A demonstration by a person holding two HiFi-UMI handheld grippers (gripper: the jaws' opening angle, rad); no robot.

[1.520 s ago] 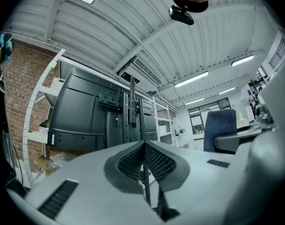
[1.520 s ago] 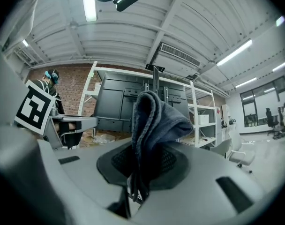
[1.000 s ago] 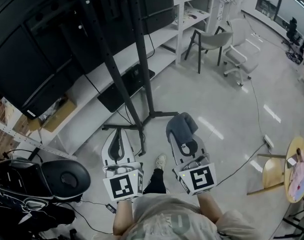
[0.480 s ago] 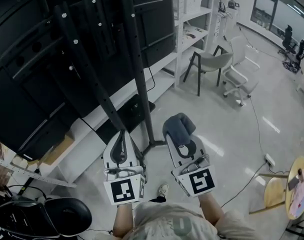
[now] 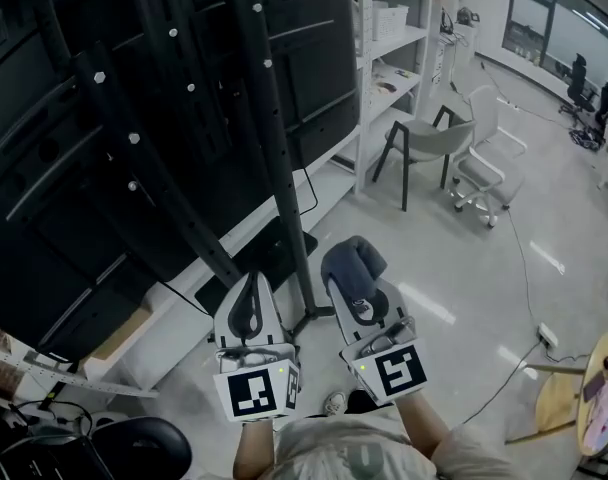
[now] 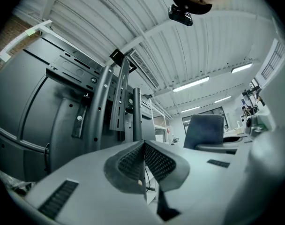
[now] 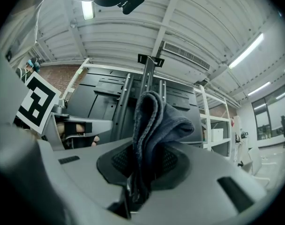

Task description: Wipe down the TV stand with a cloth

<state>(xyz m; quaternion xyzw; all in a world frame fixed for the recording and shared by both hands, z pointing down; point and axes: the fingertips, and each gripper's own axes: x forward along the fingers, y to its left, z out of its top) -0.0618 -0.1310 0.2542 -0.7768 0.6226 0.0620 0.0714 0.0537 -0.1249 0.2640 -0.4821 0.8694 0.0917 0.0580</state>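
The black TV stand (image 5: 269, 148) rises ahead as slanted perforated posts with dark screens (image 5: 104, 138) mounted on it. A folded dark grey cloth (image 5: 352, 258) is pinched in my right gripper (image 5: 346, 280); in the right gripper view the cloth (image 7: 152, 125) stands up between the jaws in front of the stand's posts (image 7: 147, 78). My left gripper (image 5: 248, 293) is shut with nothing between its jaws, just left of the stand's upright post. In the left gripper view the stand (image 6: 115, 107) fills the left half, and the cloth (image 6: 206, 129) shows at right.
A white shelf unit (image 5: 394, 38) stands behind the stand at the right. A grey chair (image 5: 424, 138) and a white office chair (image 5: 484, 158) sit on the pale floor beyond. A black stool (image 5: 134, 453) is at the lower left, a round wooden table (image 5: 594, 398) at the far right.
Both grippers have come up and closer to the stand, which now fills more of the head view. The cloth stays held in the right gripper.
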